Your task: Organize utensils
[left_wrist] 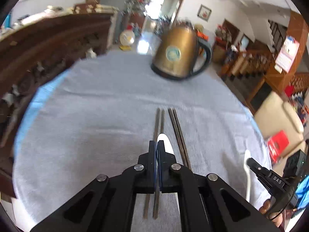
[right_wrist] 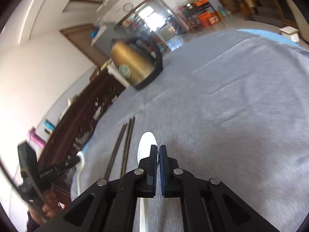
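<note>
Two pairs of dark chopsticks lie on the grey cloth: one pair (left_wrist: 158,121) runs under my left gripper, the other (left_wrist: 178,131) just to its right. In the left wrist view a white spoon (left_wrist: 166,143) lies between the pairs, behind the fingertips. My left gripper (left_wrist: 156,145) has its jaws closed, pads together above the left pair, with nothing visibly between them. My right gripper (right_wrist: 158,148) is also closed above a white spoon (right_wrist: 146,145), whose handle runs under it. The chopsticks (right_wrist: 123,145) lie to its left. The other gripper (right_wrist: 58,168) sits beside a second white spoon (right_wrist: 80,166).
A brass-coloured electric kettle (left_wrist: 177,54) with a black handle stands at the far side of the table (left_wrist: 96,106). A dark carved wooden cabinet (left_wrist: 38,54) runs along the left edge. The right gripper (left_wrist: 270,176) shows at the table's right edge beside a white spoon handle (left_wrist: 248,174).
</note>
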A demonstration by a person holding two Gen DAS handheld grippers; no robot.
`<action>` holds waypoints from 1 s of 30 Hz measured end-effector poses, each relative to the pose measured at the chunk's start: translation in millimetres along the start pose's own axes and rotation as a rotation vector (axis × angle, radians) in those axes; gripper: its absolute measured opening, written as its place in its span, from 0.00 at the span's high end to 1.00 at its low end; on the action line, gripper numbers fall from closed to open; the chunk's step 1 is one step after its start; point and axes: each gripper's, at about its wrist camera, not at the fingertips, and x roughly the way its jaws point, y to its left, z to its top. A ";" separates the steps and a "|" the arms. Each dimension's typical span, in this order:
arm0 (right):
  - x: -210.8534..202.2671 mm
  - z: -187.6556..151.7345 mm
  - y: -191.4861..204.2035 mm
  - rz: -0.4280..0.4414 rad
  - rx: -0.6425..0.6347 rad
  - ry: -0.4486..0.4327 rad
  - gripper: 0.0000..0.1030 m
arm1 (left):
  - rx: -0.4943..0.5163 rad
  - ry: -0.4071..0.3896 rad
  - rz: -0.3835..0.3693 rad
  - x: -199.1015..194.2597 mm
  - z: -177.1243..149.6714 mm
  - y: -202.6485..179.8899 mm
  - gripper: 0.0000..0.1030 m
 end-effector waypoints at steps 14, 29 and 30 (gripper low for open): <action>-141.0 12.2 59.3 0.114 -0.037 -0.382 0.97 | -0.011 -0.368 0.011 -144.4 -24.2 -43.1 0.99; -105.7 -69.2 168.2 0.057 -0.445 -0.510 0.97 | 0.073 -0.500 0.139 -131.0 -57.1 -84.8 0.99; -102.9 -69.7 167.7 0.055 -0.448 -0.509 0.97 | 0.073 -0.494 0.142 -128.4 -58.2 -84.3 0.99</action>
